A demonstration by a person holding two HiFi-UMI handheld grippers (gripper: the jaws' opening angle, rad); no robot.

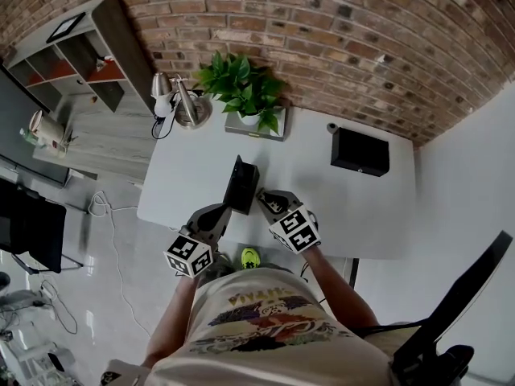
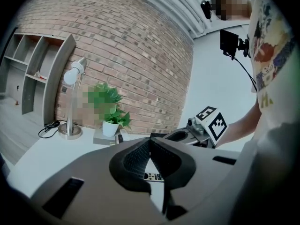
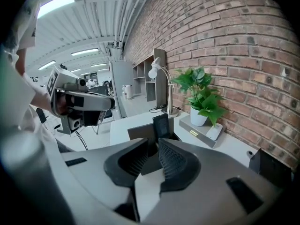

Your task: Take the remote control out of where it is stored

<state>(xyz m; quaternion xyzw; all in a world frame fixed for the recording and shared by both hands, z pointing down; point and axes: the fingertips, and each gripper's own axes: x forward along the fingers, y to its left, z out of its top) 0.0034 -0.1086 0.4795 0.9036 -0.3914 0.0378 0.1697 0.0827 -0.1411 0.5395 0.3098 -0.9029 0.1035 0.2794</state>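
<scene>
Remote control (image 2: 154,176) showed only as a narrow strip of buttoned face, low in the gap between the pads of the left gripper (image 2: 150,142). That gripper's jaws met at the tips, and whether the pads pressed on the strip could not be told. The right gripper (image 3: 153,145) stood with its jaws a narrow gap apart, clamped on the wall of a grey holder (image 3: 139,136) that filled the space between the pads; a black slab (image 3: 161,124) rose upright out of the holder's top, just past those tips, and what it was could not be told.

In the head view the holder stood on edge on the white table (image 1: 193,175), dark and thin, with one gripper at each side of its foot and the two sets of tips near each other; the person's forearms ran back from the grippers to a printed shirt (image 1: 257,320) at the bottom of that view.

At the table's far edge, against the brick wall (image 1: 322,39), a tray (image 1: 278,129) bore a potted plant (image 1: 241,87); a desk lamp (image 1: 181,103) stood just to the left of the tray. A black box (image 1: 360,151) sat on the table's far right, well apart from the holder; a shelf unit (image 1: 80,55) stood off the table to the far left.
</scene>
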